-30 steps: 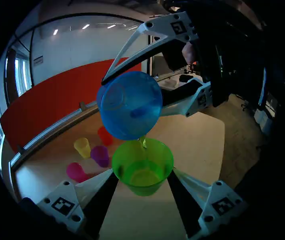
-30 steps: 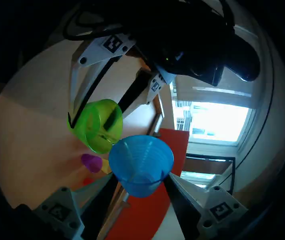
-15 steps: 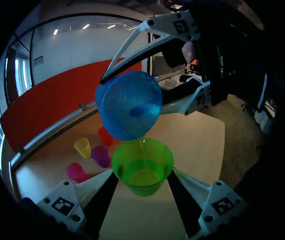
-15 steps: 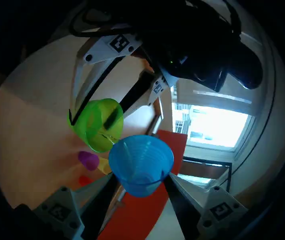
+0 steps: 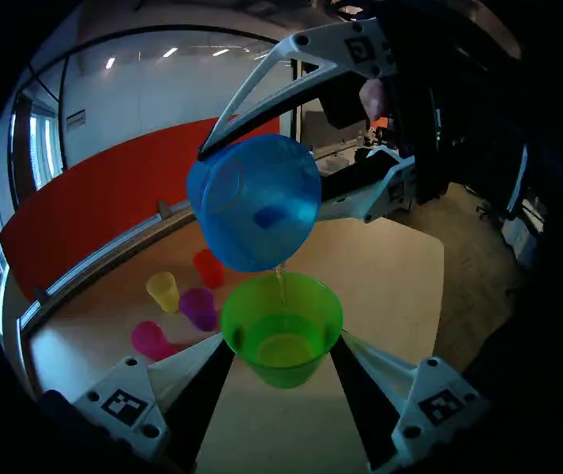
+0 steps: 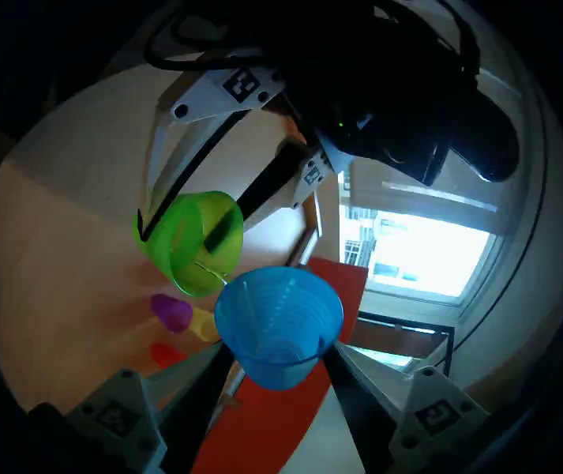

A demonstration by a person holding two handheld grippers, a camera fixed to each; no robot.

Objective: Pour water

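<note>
My left tongs (image 5: 281, 340) grip the green cup (image 5: 283, 328) upright at lower centre of the left gripper view. My right tongs (image 6: 277, 347) clamp the blue cup (image 6: 279, 324), tipped over just above it with its low lip over the green mouth. A thin thread of water (image 5: 281, 283) falls between them. To my eye, any further tilt must hold that lip there. Beyond these two cups, four stand on the worktop (image 5: 384, 268) at left: a yellow cup (image 5: 163, 291), a red cup (image 5: 208, 267), a purple cup (image 5: 199, 306) and a pink cup (image 5: 151, 340).

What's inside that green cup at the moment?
The green cup holds a shallow pool of water, fed by a thin stream from the tilted blue cup above. The tabletop directly beneath it is covered.
</note>
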